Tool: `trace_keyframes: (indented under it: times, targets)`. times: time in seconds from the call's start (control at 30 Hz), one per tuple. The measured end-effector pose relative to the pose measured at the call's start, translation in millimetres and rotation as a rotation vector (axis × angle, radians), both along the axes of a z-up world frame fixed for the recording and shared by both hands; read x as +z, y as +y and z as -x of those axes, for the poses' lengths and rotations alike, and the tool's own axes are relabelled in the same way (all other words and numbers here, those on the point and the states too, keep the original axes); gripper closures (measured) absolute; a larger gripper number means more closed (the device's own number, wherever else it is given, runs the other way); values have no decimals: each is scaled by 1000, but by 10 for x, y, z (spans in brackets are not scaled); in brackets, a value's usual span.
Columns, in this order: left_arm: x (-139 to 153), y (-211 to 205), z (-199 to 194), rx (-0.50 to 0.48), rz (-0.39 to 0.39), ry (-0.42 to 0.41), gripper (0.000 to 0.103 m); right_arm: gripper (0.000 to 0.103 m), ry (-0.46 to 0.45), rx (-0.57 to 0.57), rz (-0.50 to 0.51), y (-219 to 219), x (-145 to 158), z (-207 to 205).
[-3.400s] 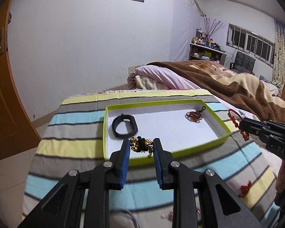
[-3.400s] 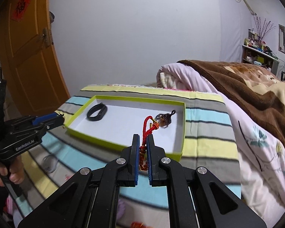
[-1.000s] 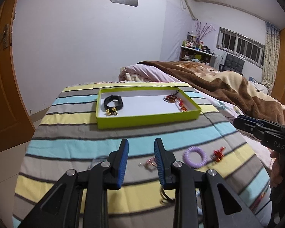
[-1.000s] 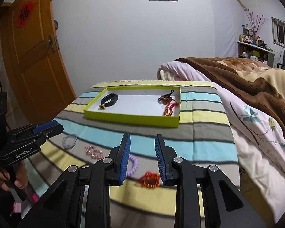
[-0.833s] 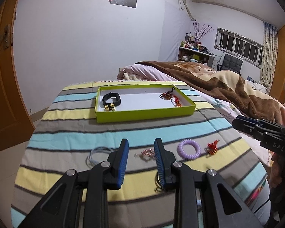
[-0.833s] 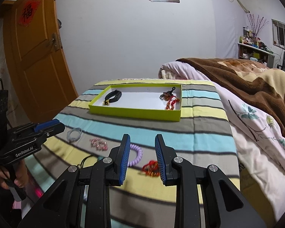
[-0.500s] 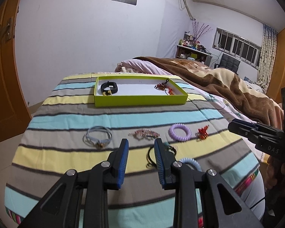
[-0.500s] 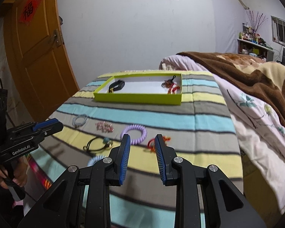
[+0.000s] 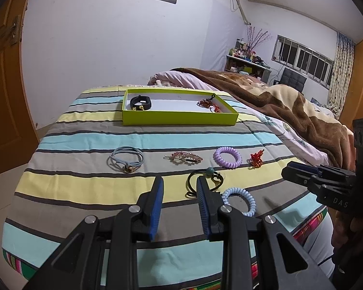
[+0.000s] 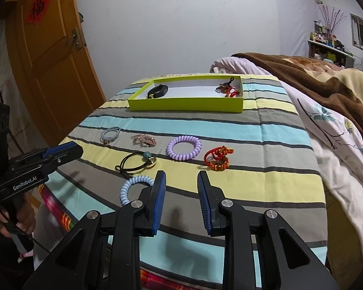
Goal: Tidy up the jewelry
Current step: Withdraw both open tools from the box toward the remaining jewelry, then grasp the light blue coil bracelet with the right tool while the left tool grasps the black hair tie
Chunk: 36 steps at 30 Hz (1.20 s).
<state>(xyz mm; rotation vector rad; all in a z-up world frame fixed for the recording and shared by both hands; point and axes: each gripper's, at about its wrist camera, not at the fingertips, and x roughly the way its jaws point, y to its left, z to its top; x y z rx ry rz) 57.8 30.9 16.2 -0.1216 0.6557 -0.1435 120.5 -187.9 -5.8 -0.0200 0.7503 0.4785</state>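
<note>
Both grippers spread, nothing held — left gripper [image 9: 179, 188], right gripper [image 10: 181, 183]. Six pieces loose on the striped cloth [image 10: 266, 169]; green tray [image 9: 179, 118] at 12 o'clock. Nearest: black hair tie [image 9: 203, 181], red knot [image 10: 217, 158] — straddle the band, pinch low.

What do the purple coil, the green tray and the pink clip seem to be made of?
Purple coil: probably soft plastic, glossy spiral turns. Green tray: likely cardboard, matte lime walls with a white inside. Pink clip: seemingly metal set with small pink stones; too small to be sure.
</note>
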Motion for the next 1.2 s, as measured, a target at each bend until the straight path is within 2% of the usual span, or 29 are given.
trace_keyframes:
  times: [0.63, 1.1, 1.2]
  targets:
    - [-96, 25, -63, 0, 2, 22, 74, 76, 77, 69, 43, 376, -306, -53]
    - [-174, -23, -185, -23, 8, 51, 74, 93, 77, 89, 122, 534, -412, -98]
    - [-205, -61, -225, -36, 8, 60, 74, 94, 75, 87, 122, 524, -413, -102]
